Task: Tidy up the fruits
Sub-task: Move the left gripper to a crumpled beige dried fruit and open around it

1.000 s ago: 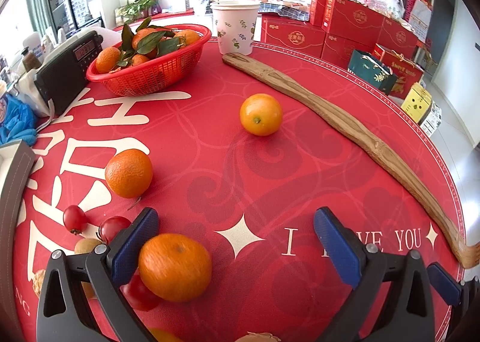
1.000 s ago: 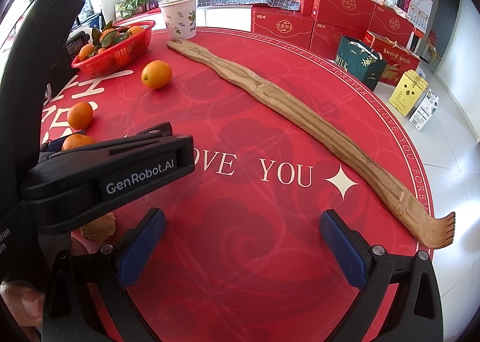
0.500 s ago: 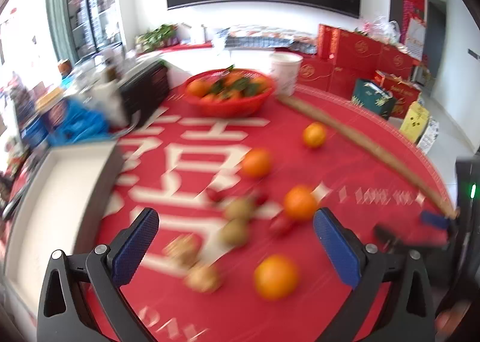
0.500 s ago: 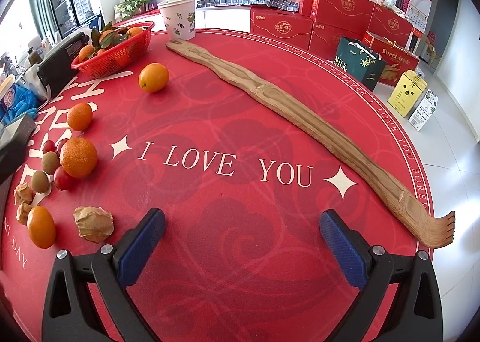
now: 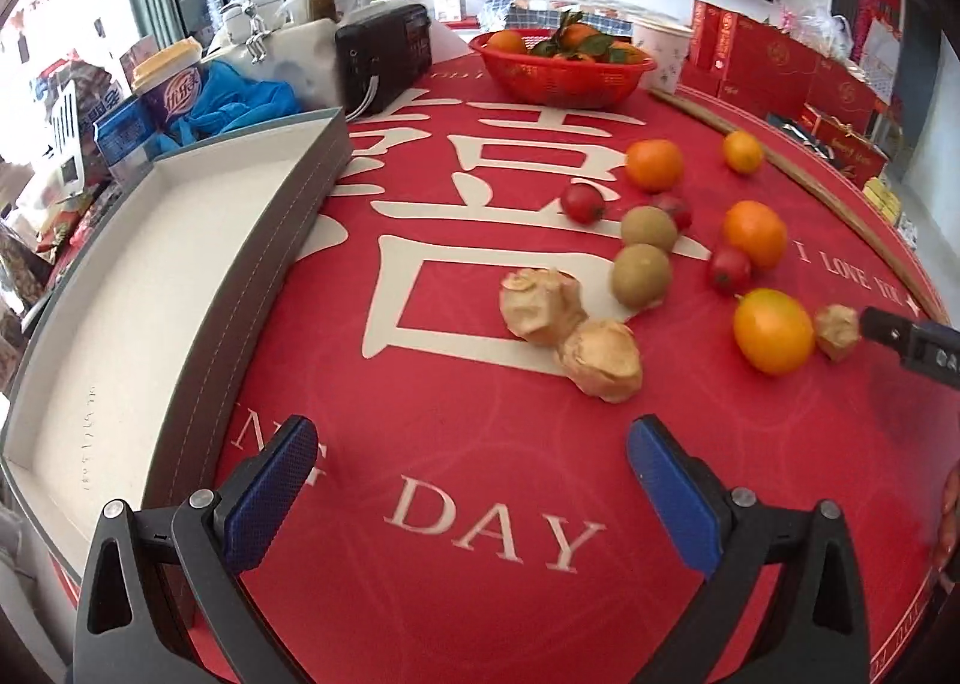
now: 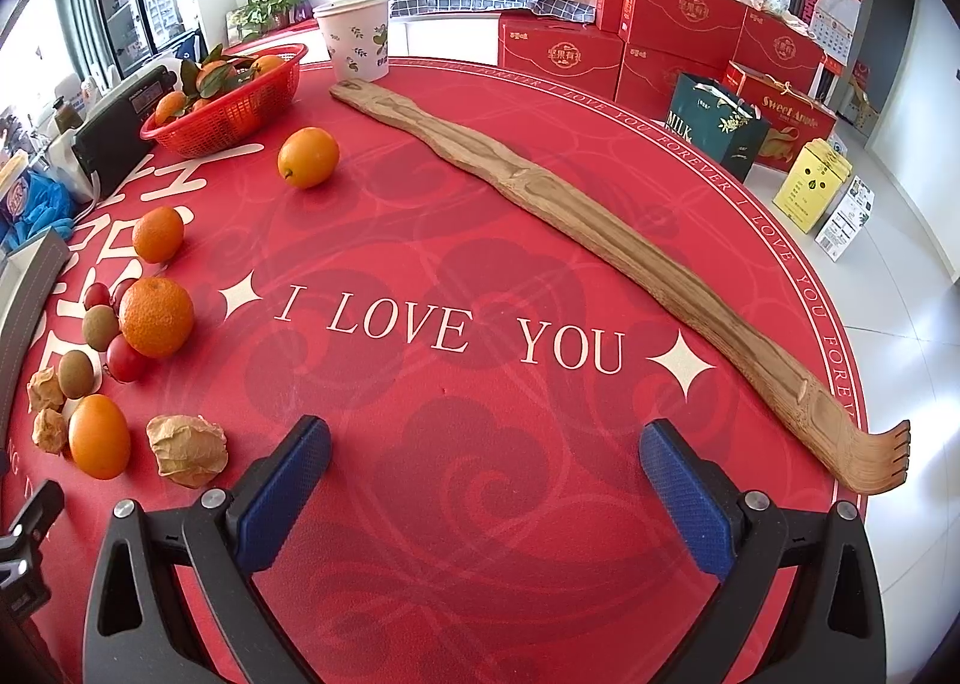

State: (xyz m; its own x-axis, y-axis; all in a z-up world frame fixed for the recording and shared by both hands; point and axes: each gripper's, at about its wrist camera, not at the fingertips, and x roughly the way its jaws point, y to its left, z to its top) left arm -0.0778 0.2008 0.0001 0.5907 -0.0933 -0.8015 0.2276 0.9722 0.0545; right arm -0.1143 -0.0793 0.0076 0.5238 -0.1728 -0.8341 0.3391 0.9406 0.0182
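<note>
Loose fruit lies on the round red table: several oranges [image 5: 773, 331], two kiwis [image 5: 641, 276], small red tomatoes [image 5: 583, 203] and papery tan husk fruits [image 5: 543, 306]. The same cluster sits at the left of the right wrist view, with a large orange [image 6: 157, 317] and a husk fruit [image 6: 187, 449]. An empty grey open box [image 5: 300, 204] with a white inside stands left of the fruit. My left gripper [image 5: 474, 495] is open above the "DAY" lettering, short of the husk fruits. My right gripper [image 6: 486, 489] is open over bare cloth, holding nothing.
A red basket [image 5: 561, 78] of leafy oranges stands at the back beside a black radio [image 5: 384, 54] and a paper cup [image 6: 354, 45]. A long wooden back-scratcher [image 6: 576, 204] crosses the table's right side. Red gift boxes [image 6: 678, 24] stand on the floor beyond. Bottles and packets crowd the left.
The left gripper pulled away from the orange it straddled, swung left and back, and now faces the fruit cluster and box. The right gripper has stayed put; the left tool has left its view.
</note>
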